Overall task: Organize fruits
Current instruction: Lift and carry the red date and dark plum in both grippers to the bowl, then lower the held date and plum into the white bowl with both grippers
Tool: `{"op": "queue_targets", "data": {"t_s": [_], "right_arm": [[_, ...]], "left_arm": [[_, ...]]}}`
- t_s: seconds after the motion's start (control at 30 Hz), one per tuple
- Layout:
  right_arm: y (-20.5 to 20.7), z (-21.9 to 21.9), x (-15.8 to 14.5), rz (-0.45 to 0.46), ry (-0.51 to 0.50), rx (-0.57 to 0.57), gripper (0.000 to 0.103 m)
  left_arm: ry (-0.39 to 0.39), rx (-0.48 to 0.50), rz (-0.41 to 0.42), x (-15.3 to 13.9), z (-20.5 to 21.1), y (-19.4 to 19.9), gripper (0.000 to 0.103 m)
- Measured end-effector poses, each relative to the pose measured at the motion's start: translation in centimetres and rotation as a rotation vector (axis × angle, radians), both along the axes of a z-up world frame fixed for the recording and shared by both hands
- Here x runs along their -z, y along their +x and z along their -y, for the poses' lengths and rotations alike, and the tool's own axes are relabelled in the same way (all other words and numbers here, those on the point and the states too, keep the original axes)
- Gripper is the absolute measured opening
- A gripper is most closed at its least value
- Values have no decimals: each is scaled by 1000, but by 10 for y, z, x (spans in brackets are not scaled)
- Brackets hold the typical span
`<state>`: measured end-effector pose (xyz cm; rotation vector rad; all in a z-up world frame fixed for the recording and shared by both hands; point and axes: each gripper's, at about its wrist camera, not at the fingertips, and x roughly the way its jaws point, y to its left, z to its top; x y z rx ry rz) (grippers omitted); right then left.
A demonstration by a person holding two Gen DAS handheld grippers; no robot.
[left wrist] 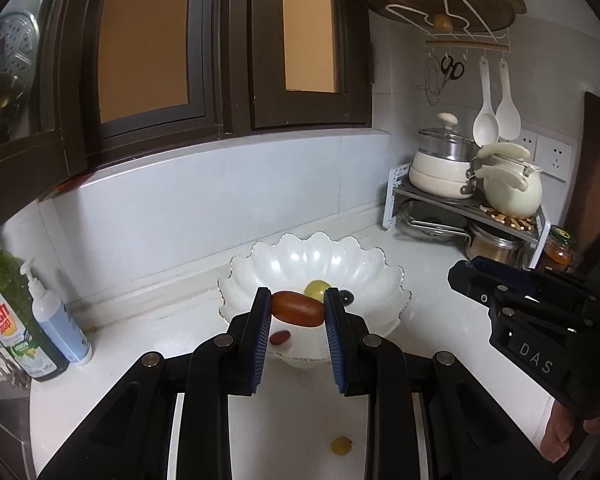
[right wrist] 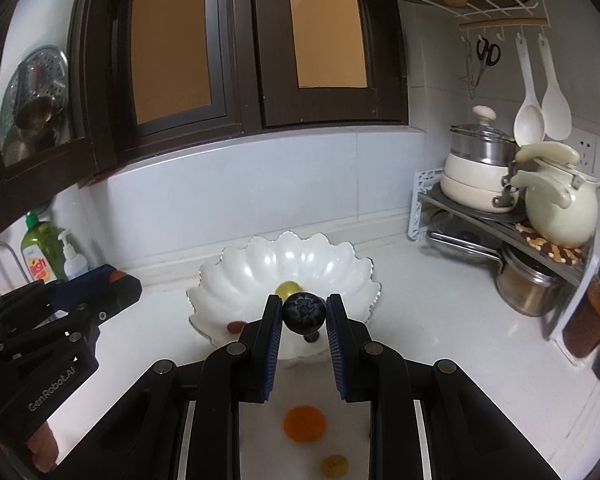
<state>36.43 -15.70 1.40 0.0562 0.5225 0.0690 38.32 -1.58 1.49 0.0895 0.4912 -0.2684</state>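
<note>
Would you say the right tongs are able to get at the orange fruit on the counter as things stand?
Probably not yet: the right tongs are shut on a blueberry. The orange fruit lies unobstructed below them on the counter.

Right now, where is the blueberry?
In the right wrist view, the blueberry sits pinched in the right claw, above the white bowl's near rim.

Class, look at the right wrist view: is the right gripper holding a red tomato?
No, the right gripper is clamped on a dark blueberry just in front of the white bowl.
</note>
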Motion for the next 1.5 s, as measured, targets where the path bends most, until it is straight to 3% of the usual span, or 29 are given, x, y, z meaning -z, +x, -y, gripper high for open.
{"op": "queue_targets", "data": {"t_s": [0.6,0.93,1.5], "right_arm": [[76,5,10,-129,31,25,24],[121,8,21,-215,6,48,24],[184,16,74,-427,-34,64,24]], "left_arm": [[33,-13,-94,-6,4,72,27],[69,-8,-188,10,12,117,27],[130,-24,-349,61,21,187,27]]}}
